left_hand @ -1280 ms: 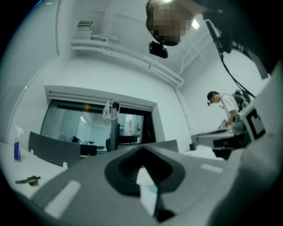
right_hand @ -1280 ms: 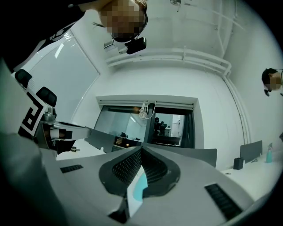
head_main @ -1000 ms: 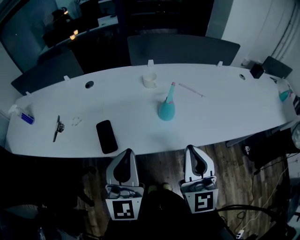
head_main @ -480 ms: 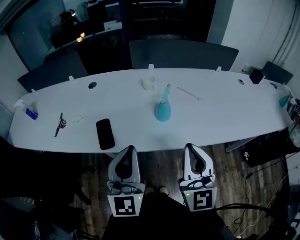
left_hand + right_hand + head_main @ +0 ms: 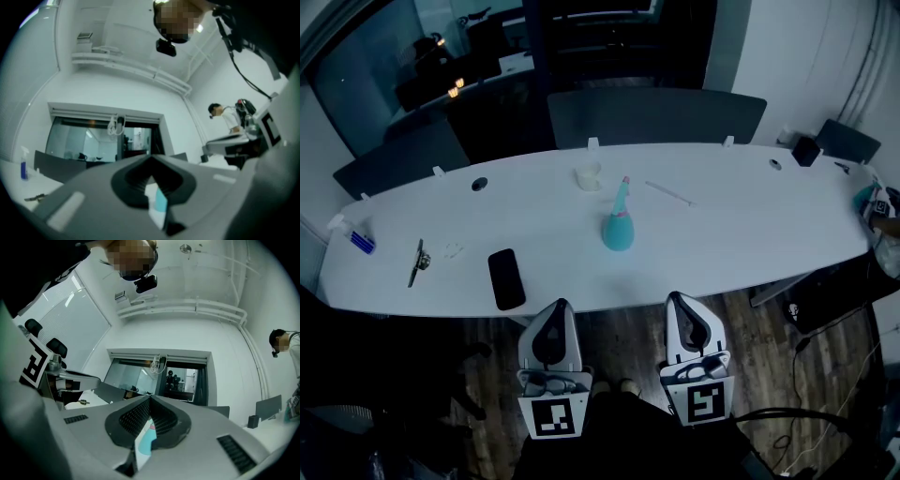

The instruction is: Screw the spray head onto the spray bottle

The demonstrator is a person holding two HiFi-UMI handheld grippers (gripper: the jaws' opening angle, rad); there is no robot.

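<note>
From the head view, a long white table (image 5: pixel 750 234) runs across the room. The teal spray bottle (image 5: pixel 618 232) stands upright near the middle of it. The bottle has a thin pink top (image 5: pixel 624 184), which may be the spray head, but it is too small to be sure. A thin white stick (image 5: pixel 667 193) lies just to the right of the bottle, and a small white cup (image 5: pixel 588 176) sits just behind it on the left. A black phone (image 5: pixel 506 278) lies flat near the front edge. Further left are a small metal tool (image 5: pixel 417 262) and a little blue bottle (image 5: pixel 358 240). The left gripper (image 5: pixel 560 304) and the right gripper (image 5: pixel 679 298) are side by side over the wood floor (image 5: pixel 619 333). Both are on the near side of the table and well apart from the spray bottle. In the left gripper view, the two jaws are pressed tight together with nothing held between them. A bit of teal shows through the hole below the tips. A person (image 5: pixel 226 117) stands far off on the right. In the right gripper view, the jaws also meet at the tip and grip nothing, and the same teal colour peeks through the gap under them.
</note>
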